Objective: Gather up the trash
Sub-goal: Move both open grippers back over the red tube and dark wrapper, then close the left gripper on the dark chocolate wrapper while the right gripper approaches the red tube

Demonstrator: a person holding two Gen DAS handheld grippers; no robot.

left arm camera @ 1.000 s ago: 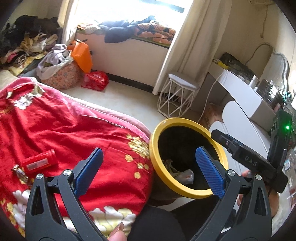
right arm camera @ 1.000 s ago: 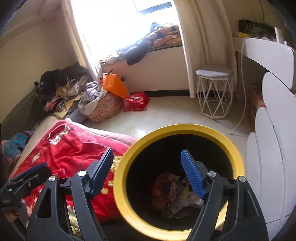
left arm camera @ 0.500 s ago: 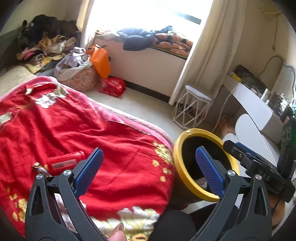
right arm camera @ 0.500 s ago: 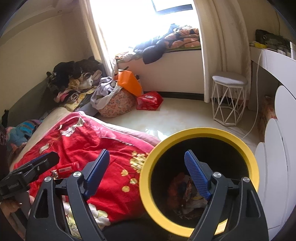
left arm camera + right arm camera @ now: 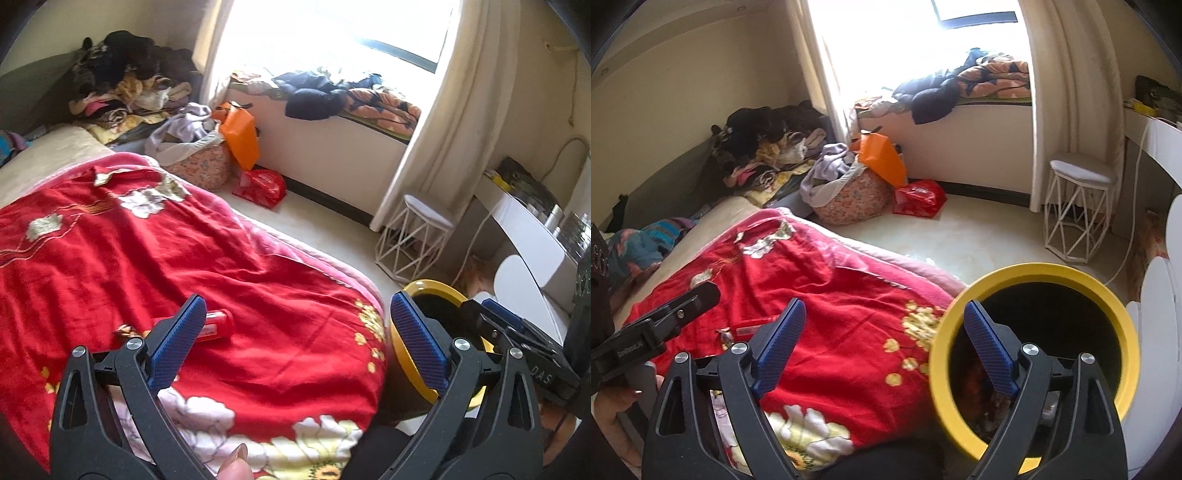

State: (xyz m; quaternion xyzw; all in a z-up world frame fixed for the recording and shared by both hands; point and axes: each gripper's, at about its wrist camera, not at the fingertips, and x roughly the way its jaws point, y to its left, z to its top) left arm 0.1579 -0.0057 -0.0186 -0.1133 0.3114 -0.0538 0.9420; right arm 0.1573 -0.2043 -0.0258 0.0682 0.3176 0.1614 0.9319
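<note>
A red tube point(image 5: 218, 325) lies on the red flowered blanket point(image 5: 258, 280), just beyond the left fingertip of my left gripper point(image 5: 299, 338), which is open and empty. A small crumpled wrapper point(image 5: 125, 330) sits to its left. The black bin with a yellow rim point(image 5: 1034, 269) stands at the bed's right edge, with trash point(image 5: 979, 376) inside. My right gripper point(image 5: 884, 349) hovers over the bin's left rim; its jaws are opening, with nothing between them. From the right wrist the tube point(image 5: 753, 326) and the left gripper point(image 5: 665, 321) show at the left.
A white wire stool point(image 5: 1078, 210) stands by the curtain. On the floor beyond the bed lie a red plastic bag point(image 5: 919, 197), an orange bag point(image 5: 882, 158) and a floral basket of clothes point(image 5: 849, 199). A white desk point(image 5: 532, 236) is at the right.
Both views have swung left from the bin towards the bed, so the bin now sits further right. The red tube has come closer to my left gripper. The right jaws have widened.
</note>
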